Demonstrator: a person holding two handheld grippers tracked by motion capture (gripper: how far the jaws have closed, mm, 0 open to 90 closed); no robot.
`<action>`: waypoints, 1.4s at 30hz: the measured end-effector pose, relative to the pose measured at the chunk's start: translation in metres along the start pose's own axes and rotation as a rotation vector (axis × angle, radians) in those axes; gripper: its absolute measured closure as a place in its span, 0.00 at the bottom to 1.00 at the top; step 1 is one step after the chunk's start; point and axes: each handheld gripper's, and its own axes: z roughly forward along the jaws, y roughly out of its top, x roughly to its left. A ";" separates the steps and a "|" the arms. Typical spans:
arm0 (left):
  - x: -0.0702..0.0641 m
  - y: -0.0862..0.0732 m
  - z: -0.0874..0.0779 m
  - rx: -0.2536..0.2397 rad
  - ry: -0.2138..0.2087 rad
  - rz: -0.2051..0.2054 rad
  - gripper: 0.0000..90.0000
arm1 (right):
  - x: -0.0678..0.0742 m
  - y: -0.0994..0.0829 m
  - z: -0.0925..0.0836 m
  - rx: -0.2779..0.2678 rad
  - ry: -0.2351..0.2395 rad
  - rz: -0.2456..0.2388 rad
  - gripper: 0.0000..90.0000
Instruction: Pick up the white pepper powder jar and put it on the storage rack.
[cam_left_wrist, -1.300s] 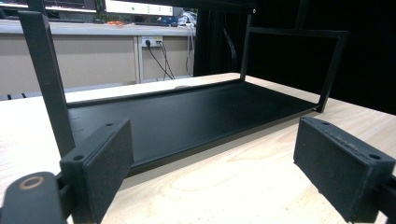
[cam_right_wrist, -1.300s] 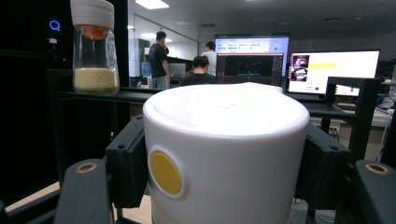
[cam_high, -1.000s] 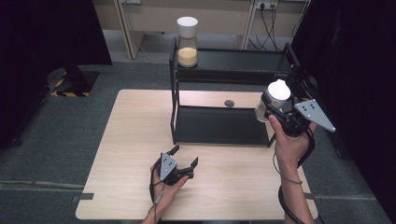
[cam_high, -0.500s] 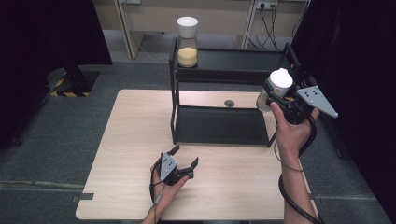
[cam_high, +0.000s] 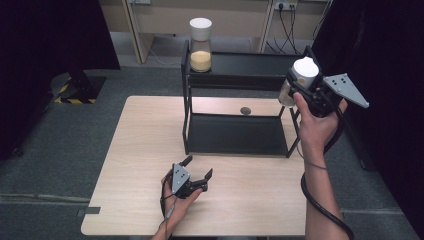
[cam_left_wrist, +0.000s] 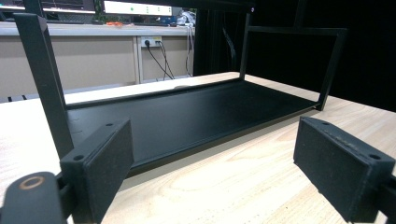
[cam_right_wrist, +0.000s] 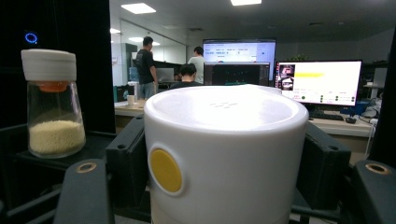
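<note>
White-capped jar (cam_high: 302, 80): clamped tight in R gripper (cam_high: 306, 90), held in air at rack's (cam_high: 235, 75) 3 o'clock corner, top-shelf height. L gripper (cam_high: 196, 168) at 6, open, empty. Risk: clipping rack post; farther on, bumping grain jar (cam_high: 200, 45) at 11.

My right gripper (cam_right_wrist: 224, 186) has both jaws clamped on a white-capped jar (cam_right_wrist: 224, 154), yellow dot facing me. Second jar (cam_right_wrist: 52, 105), holding pale yellow grains, stands upright on the black shelf (cam_right_wrist: 95, 144), left. Monitors (cam_right_wrist: 317, 81) behind.
</note>
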 end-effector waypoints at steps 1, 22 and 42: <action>0.000 0.000 0.000 0.000 0.000 0.000 0.13 | 0.000 0.002 0.001 -0.001 -0.002 0.003 0.35; 0.000 0.000 0.000 -0.001 -0.002 0.002 0.13 | -0.007 0.036 0.031 0.022 -0.041 0.005 0.35; 0.001 0.000 0.000 -0.001 -0.010 0.006 0.13 | -0.007 0.060 0.070 0.073 -0.092 0.025 0.34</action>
